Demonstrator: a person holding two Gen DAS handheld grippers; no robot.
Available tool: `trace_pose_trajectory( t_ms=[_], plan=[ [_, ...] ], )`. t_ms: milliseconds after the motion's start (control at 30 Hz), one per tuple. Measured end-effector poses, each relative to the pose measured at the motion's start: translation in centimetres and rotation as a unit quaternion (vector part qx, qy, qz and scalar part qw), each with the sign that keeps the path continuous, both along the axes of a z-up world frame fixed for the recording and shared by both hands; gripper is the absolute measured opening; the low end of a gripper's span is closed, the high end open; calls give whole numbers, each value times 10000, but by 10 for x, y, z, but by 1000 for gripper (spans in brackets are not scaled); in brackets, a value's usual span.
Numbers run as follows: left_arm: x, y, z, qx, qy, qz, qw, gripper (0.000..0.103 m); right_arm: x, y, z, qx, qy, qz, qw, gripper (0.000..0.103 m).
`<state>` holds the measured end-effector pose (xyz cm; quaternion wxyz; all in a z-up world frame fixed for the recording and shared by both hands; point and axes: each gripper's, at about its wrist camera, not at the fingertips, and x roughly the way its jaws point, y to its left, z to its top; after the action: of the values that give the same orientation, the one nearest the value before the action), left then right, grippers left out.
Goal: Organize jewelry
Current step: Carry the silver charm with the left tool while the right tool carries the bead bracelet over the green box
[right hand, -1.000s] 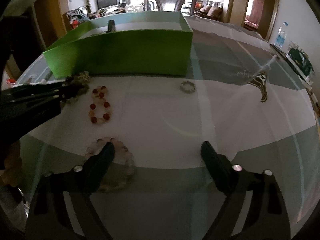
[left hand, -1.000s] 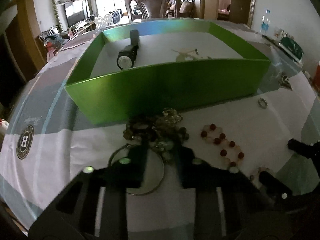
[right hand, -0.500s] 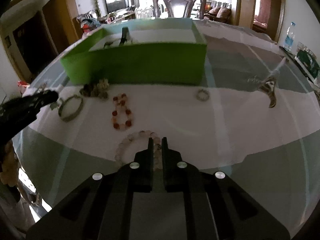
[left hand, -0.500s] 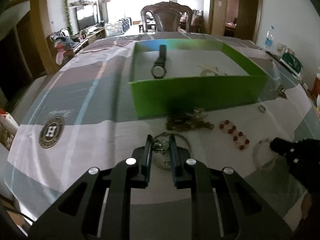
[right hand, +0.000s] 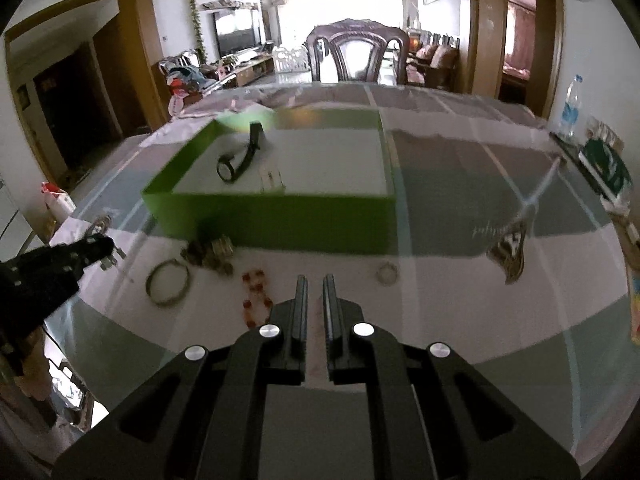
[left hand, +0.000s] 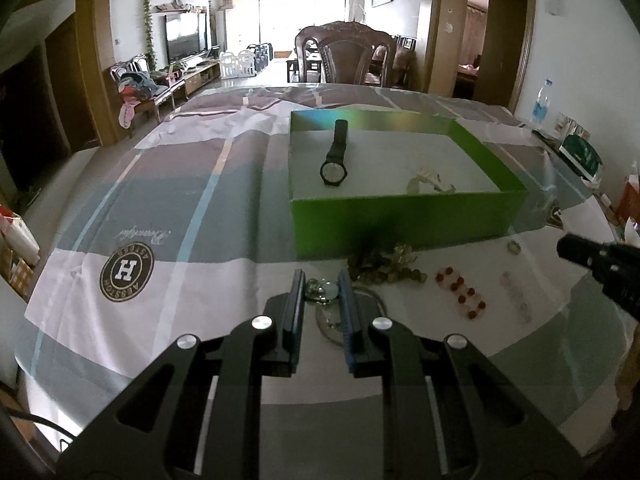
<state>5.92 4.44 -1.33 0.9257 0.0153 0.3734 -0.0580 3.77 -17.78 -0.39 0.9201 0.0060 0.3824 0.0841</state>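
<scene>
Left gripper (left hand: 322, 282) pinches a small silver trinket (left hand: 321, 290), lifted in front of the green box (left hand: 400, 220). Right gripper (right hand: 315, 284) jaws are pressed together on the pale bead bracelet (right hand: 316, 322), also before the box.

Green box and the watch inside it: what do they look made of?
Green box: probably cardboard with a glossy, foil-like finish, judging by its thin straight walls and the rainbow sheen on the far wall. Watch: the strap looks like matte black plastic or rubber and the case is dark; I can't tell the exact material.
</scene>
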Motion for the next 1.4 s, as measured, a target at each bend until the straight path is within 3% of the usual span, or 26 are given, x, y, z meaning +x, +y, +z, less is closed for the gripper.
trace_pose_trajectory(
  t_ms=[133,200,233,333,433,533,600,633,667,700,867,1067,1233,1333,1400],
  plan=[
    [2,-6,8,33,-84,-62,9999,17,6,4,14,-116,-136,-8,9998,8],
    [1,-9,7,38,-82,-116,9999,17,10,6,11,-241,4,-3,9997,8],
    [0,-10,6,37,-63,-133,9999,17,13,5,4,-262,110,-52,9996,11],
    [1,-12,-3,42,55,-165,9998,17,26,3,-35,-474,690,-177,9963,45],
    [3,-12,-11,63,152,-172,9997,17,35,2,-67,-513,1106,-173,9924,47],
    [5,-14,-18,87,237,-163,9995,17,35,3,-81,-585,1120,-169,9918,47],
    [6,-14,-20,88,256,-166,9995,17,33,6,-81,-676,1077,-119,9918,45],
    [6,-14,-20,87,262,-167,9995,17,31,7,-81,-641,1080,-51,9921,32],
    [6,-15,-20,84,264,-169,9995,17,30,10,-80,-537,1117,107,9922,10],
    [7,-15,-21,82,265,-174,9995,17,28,11,-80,-547,1136,160,9919,8],
    [8,-15,-20,103,242,-173,9995,17,19,16,-59,-525,865,219,9946,8],
    [18,-15,4,46,23,-244,9997,17,17,15,7,-398,101,178,9990,8],
    [49,-24,32,104,-162,-390,9991,17,45,10,57,-331,-458,50,9984,8],
    [82,-32,34,184,-75,-360,9992,17,76,10,62,-482,-555,-180,9971,8],
    [104,-37,30,228,-35,-369,9991,17,99,9,50,-472,-339,-261,9980,8]
  ],
)
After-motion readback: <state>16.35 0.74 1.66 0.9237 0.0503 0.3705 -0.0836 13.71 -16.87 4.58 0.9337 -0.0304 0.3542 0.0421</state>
